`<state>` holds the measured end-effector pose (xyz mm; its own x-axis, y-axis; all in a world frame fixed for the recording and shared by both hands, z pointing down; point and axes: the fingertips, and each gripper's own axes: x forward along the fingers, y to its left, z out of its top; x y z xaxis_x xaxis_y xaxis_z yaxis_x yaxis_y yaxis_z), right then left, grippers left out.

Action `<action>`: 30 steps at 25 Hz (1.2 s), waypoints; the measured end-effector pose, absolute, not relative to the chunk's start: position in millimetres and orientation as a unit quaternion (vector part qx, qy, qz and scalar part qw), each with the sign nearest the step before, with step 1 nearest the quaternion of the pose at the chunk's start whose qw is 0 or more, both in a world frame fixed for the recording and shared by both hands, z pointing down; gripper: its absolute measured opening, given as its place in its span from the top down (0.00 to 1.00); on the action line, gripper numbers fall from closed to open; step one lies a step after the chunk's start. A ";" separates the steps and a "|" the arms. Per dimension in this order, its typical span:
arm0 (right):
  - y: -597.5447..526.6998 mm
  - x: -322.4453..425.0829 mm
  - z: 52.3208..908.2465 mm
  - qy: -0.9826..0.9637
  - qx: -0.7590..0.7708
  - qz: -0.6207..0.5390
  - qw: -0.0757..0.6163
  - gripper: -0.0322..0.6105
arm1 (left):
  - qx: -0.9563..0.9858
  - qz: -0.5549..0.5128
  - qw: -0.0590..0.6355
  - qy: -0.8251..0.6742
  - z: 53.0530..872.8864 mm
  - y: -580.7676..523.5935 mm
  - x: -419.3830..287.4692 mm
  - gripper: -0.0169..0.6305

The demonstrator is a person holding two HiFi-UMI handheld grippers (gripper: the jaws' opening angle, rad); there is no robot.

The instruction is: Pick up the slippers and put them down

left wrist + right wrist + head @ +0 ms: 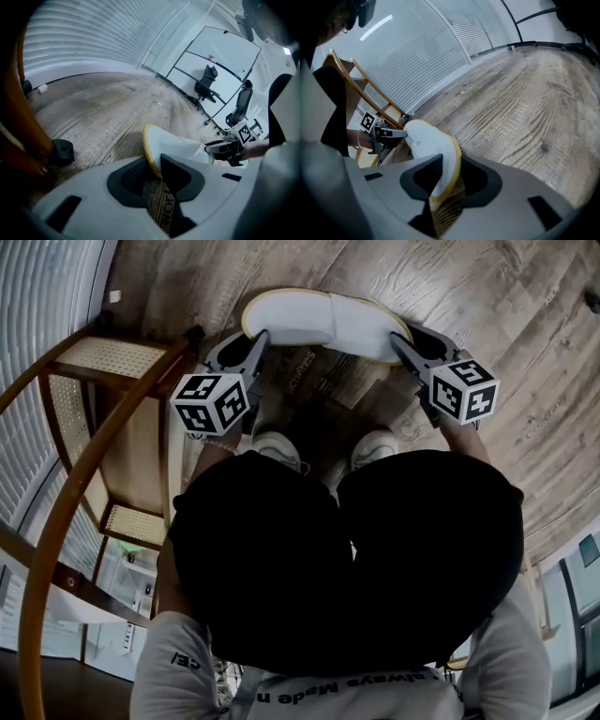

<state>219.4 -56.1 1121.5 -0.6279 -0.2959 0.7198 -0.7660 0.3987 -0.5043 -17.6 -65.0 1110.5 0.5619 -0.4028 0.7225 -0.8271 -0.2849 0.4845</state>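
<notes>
A white slipper (309, 320) with a yellow rim lies crosswise in front of my feet, low over a brown printed cardboard sheet (328, 376). My left gripper (261, 337) holds its left end and my right gripper (398, 341) its right end. In the left gripper view the yellow rim of the slipper (171, 143) is pinched between the jaws of the left gripper (152, 166). In the right gripper view the slipper (426, 138) stands on edge, its end gripped by the right gripper (449, 171). Whether it is one slipper or a pair pressed together I cannot tell.
A wooden chair (94, 418) with a cane seat stands close on the left; its leg and black foot (61, 151) are beside the left gripper. My shoes (279, 448) are just behind the cardboard. Wood floor runs ahead to a blind-covered wall; office chairs (206, 84) stand far off.
</notes>
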 end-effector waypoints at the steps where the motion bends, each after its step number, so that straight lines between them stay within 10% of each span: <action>1: -56.3 221.1 1123.1 -0.790 0.339 0.431 0.276 0.77 | 0.763 0.245 0.446 -0.399 1111.7 -65.5 -17.0 0.86; 12: -63.4 235.4 1096.3 -0.782 0.359 0.405 0.309 0.61 | 0.752 0.312 0.421 -0.399 1094.4 -68.9 -34.7 0.58; 23: -85.5 237.1 908.7 -0.808 0.368 0.392 0.242 0.75 | 0.772 0.281 0.425 -0.380 926.1 -67.5 4.2 0.58; 30: -103.6 230.3 758.1 -0.835 0.364 0.349 0.221 0.88 | 0.809 0.256 0.370 -0.378 771.4 -80.2 34.2 0.82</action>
<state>230.3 -103.6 758.1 -0.6378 -0.4536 0.6225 -0.7616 0.4920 -0.4217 34.2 -80.2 771.4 0.5819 -0.4225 0.6949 -0.8020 -0.4399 0.4042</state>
